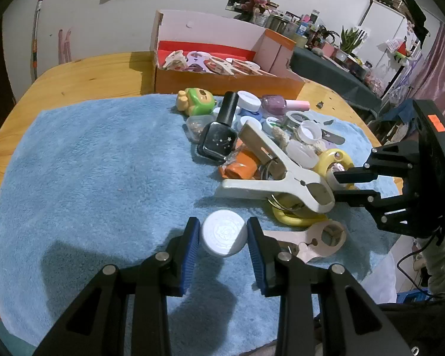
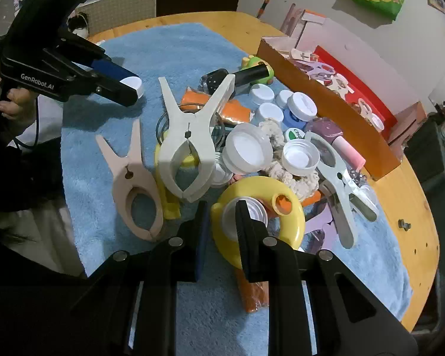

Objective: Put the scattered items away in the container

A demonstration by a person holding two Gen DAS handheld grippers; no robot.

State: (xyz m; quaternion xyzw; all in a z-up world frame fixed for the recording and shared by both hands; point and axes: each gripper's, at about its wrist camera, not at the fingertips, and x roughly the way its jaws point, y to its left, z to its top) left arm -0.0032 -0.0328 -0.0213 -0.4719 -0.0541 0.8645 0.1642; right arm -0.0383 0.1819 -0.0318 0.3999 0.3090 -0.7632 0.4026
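Blue fleece towel spread over a wooden table, carrying a heap of scattered items.

- Left hand-held gripper: blue pads closed on a small white jar with an embossed lid, at the near edge of the heap on the towel. Same gripper in the right wrist view at upper left, a hand on its grip.
- Right hand-held gripper: jaws closed on the rim of a yellow ring, one finger outside the ring and one inside, beside a small white cup. No earlier picture to compare.
- Heap: large white clip, beige clip, pale grey clip, black nail-polish bottle, purple nail-polish bottle, green toy, orange packets, several white caps, crochet piece.
- Container: orange cardboard box with red lining on the table just past the towel's far edge, holding flat clips.
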